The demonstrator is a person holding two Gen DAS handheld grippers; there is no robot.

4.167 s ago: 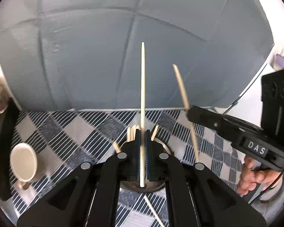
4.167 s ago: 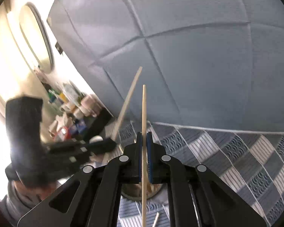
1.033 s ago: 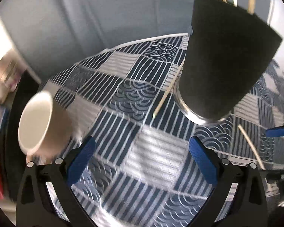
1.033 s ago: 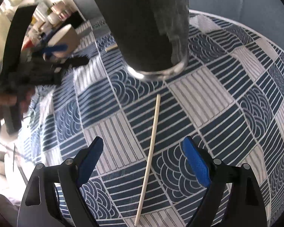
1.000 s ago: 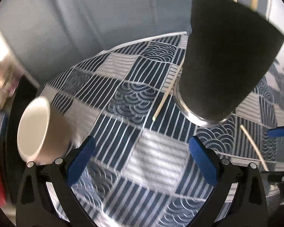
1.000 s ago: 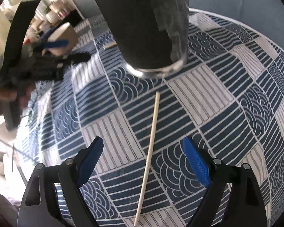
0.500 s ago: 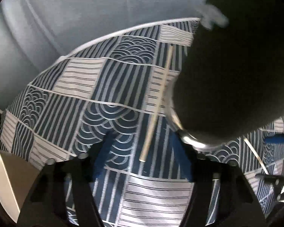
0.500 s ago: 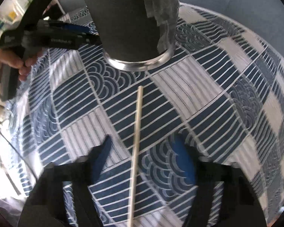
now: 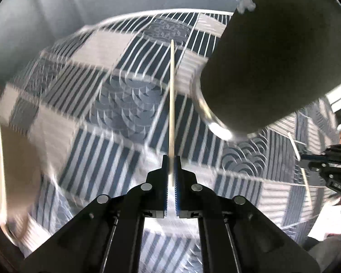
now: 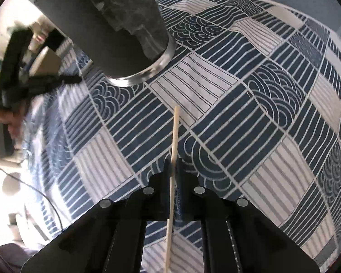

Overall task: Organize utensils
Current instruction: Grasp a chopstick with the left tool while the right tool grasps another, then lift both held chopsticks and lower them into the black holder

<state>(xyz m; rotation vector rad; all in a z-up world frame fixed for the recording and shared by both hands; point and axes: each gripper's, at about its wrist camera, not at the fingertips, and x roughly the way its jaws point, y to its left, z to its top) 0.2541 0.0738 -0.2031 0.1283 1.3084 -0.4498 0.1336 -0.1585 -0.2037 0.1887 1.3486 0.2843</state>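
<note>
My left gripper (image 9: 171,159) is shut on a pale wooden chopstick (image 9: 171,95) that points away over the patterned cloth. The dark utensil holder with a steel base (image 9: 261,63) stands close on the right. My right gripper (image 10: 174,162) is shut on another wooden chopstick (image 10: 174,132) that points toward the same holder (image 10: 116,27), at upper left in the right wrist view. The right gripper also shows at the far right of the left wrist view (image 9: 329,166). The left gripper shows at left in the right wrist view (image 10: 47,80).
A blue and white patterned tablecloth (image 10: 250,104) covers the table. A cream cup (image 9: 2,163) stands at the left of the left wrist view. A grey backdrop (image 9: 79,4) rises behind the table. Clutter sits beyond the table's left edge (image 10: 2,52).
Both grippers were open above loose chopsticks on the cloth. Both have now come down and shut, each on a chopstick. The left wrist view is blurred by motion.
</note>
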